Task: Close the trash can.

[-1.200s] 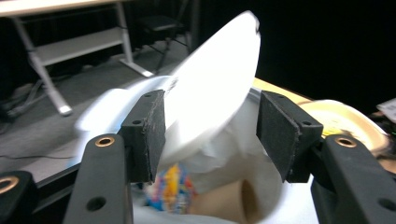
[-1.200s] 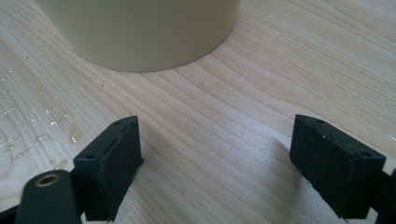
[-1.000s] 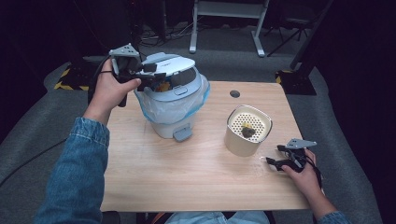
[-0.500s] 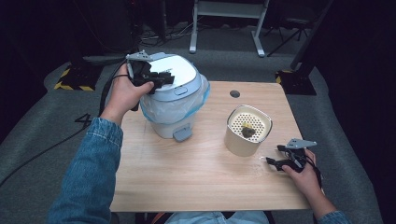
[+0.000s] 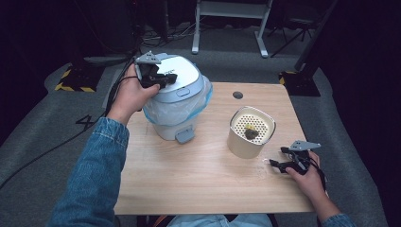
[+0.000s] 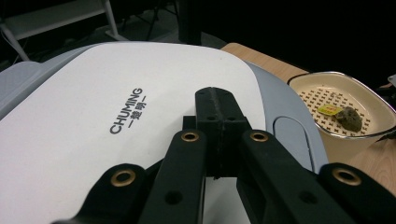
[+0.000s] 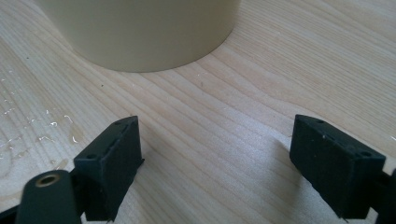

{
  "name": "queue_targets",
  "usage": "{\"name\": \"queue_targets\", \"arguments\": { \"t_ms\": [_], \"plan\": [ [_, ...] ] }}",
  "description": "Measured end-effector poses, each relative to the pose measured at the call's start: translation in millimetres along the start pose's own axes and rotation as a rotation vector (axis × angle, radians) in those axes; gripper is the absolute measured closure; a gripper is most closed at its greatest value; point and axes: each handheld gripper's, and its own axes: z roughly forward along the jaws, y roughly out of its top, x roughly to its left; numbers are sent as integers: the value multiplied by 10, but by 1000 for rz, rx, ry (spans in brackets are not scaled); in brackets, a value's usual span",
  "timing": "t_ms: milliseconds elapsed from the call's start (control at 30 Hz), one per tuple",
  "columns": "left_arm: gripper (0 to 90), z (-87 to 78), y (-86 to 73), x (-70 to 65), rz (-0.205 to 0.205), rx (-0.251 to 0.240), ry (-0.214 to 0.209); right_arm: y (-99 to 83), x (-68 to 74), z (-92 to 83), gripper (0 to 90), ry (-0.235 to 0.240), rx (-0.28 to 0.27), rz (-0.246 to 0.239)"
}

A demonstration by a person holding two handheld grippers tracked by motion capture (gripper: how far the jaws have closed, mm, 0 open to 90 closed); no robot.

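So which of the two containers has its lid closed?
The white bin with the plastic liner, under the left claw. The beige canister is open-topped.

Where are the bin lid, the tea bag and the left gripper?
bin lid (image 6: 116,93): left gripper view, white top panel above the lettering.
tea bag (image 6: 349,118): left gripper view, dark lump on the cream container's perforated insert.
left gripper (image 5: 165,79): high view, closed tips over the lid.

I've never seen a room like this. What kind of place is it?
Probably a lab or workshop, not a kitchen: a small light wooden table stands on grey carpet amid black cables, with yellow-black hazard tape on the floor and a white metal stand behind.
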Motion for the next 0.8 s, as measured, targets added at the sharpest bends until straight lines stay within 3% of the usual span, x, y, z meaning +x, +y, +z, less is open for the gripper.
{"name": "queue_targets", "arguments": {
  "t_ms": [133,267,333,400,500,633,800],
  "plan": [
    [900,19,-8,-15,12,16,17,0,0,0,169,0,0,0],
    [900,11,-10,-42,56,11,35,0,-1,0,169,0,0,0],
    [627,5,-22,-74,51,4,45,1,-3,0,169,1,0,0],
    [489,-47,-37,-111,37,-6,20,1,-4,1,169,3,0,-1],
    [455,-163,-79,-172,17,-38,-13,1,-5,1,169,3,0,-2],
    [420,-320,-186,-288,40,-14,2,1,-5,1,169,4,0,-2],
    [393,-515,-339,-392,43,-19,-1,1,-6,1,169,4,0,-2]
  ]
}}
